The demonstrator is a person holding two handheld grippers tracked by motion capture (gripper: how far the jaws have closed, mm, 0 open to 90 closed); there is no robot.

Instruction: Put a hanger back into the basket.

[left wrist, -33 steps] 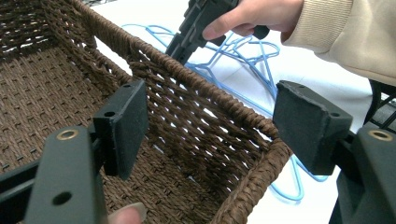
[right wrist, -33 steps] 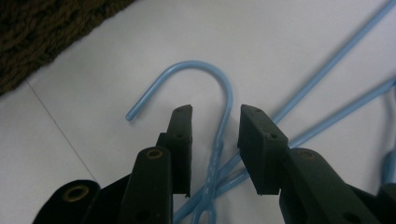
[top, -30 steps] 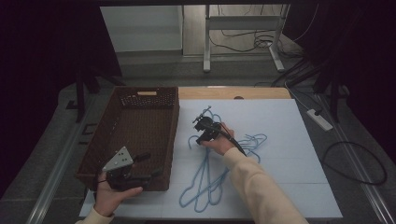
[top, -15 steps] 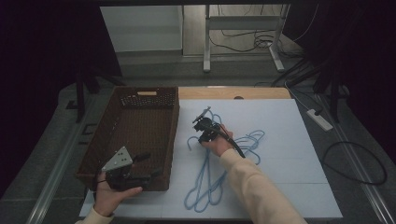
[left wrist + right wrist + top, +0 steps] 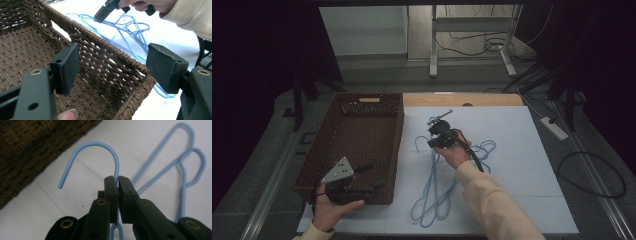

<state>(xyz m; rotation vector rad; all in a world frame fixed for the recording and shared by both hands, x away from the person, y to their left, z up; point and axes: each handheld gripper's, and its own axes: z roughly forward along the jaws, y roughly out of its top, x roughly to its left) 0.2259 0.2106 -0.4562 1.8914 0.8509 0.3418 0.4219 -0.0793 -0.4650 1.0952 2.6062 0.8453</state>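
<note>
Several light-blue wire hangers (image 5: pixel 447 185) lie tangled on the white table top, right of a brown wicker basket (image 5: pixel 399 135). My right gripper (image 5: pixel 433 142) is over their hook ends. In the right gripper view it (image 5: pixel 117 180) is shut on the neck of one blue hanger, just below its hook (image 5: pixel 100 143). More hanger loops (image 5: pixel 185 160) lie behind it. My left gripper (image 5: pixel 371 176) rests at the basket's near right corner. Its jaws stand wide open (image 5: pixel 112 65) astride the basket's wall (image 5: pixel 100 50), with nothing pressed between the pads.
The basket (image 5: pixel 30 150) is empty inside and sits close to the left of the held hook. A wooden strip (image 5: pixel 462 99) edges the table's far side. A power strip (image 5: pixel 554 127) and cables (image 5: pixel 592 175) lie on the floor at the right.
My right hand has risen a little with the gripper at the hanger's hook end. The left gripper has stayed by the basket's corner.
</note>
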